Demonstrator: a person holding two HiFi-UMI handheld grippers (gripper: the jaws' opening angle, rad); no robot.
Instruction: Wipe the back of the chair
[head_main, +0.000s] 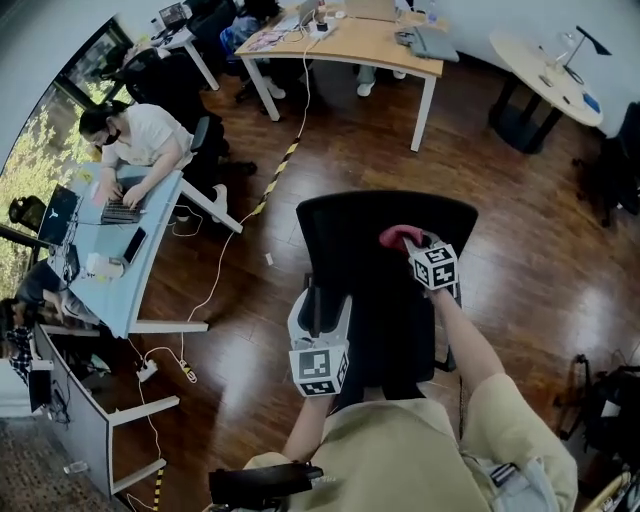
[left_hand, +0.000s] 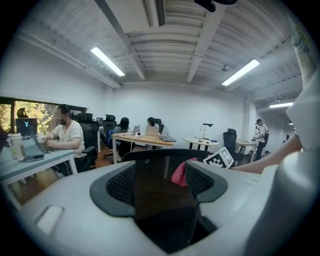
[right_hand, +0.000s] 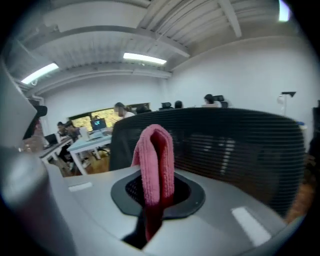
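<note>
Beige shorts (head_main: 400, 455) and two bare forearms fill the foreground of the head view, each hand carrying a gripper out to a black mesh chair back (head_main: 365, 225). It stands upright on the dark wooden floor (head_main: 520, 230), its curved top edge running from side to side across the view and its tall face turned toward the person.

The left gripper (head_main: 316, 305) is low on the back's left side. Its own view shows the jaws closed on a dark panel of the chair back (left_hand: 160, 162), which fills the gap between the pads (left_hand: 112, 185).

The right gripper (head_main: 412, 243) sits higher, just under the top edge on the right half of the back. Its jaws are nearly together and pinch a folded pink cloth (right_hand: 155, 160) whose loop stands up out of them, the mesh of the chair back (right_hand: 235, 145) close beside it. From above, the cloth (head_main: 397, 236) lies against the mesh, just ahead of the marker cube (head_main: 435, 265).

Beyond the chair, a seated person (head_main: 140, 140) works at a laptop on a pale blue desk (head_main: 140, 270).
</note>
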